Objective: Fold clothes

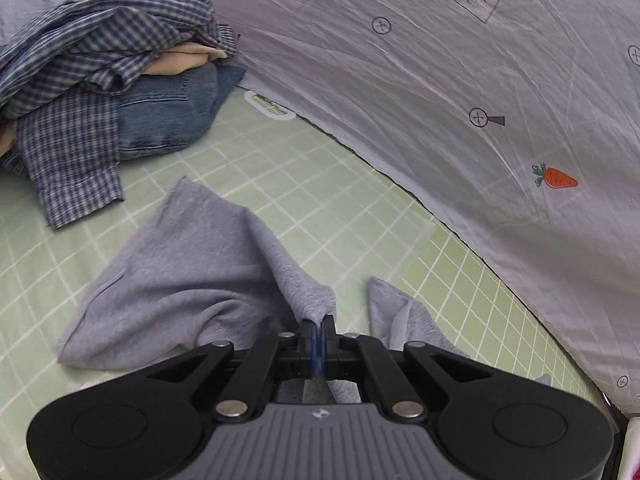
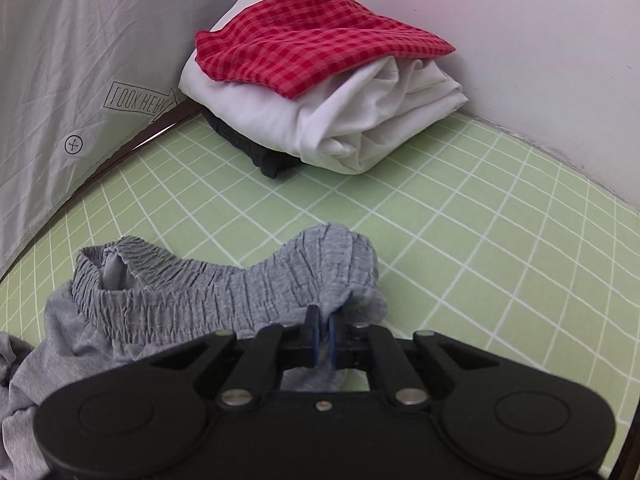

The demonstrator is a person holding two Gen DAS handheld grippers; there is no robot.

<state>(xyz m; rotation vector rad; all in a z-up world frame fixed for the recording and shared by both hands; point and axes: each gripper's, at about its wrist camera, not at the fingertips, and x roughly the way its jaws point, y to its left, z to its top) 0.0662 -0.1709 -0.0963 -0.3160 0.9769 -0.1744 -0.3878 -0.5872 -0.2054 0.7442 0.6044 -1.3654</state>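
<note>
**Both jaws gripping the grey shorts over the green bench**

The gripper bodies are hiding the lower part of the grey shorts (image 2: 224,300), and the picture edges are cutting the cloth off. The left gripper (image 1: 319,322) is pinching a hem fold, jaws clenched on it, the fabric draping down to the grid mat (image 1: 280,168). The right gripper (image 2: 322,320) is clamping the elastic waistband (image 2: 280,276). Open mat is lying ahead of both. An unfolded heap of checked shirt and jeans (image 1: 120,80) is sitting at one side; a folded stack with a red checked cloth (image 2: 320,36) on top is sitting in the corner by the wall (image 2: 520,40). A printed grey sheet (image 1: 440,100) is bordering the bench.
</note>
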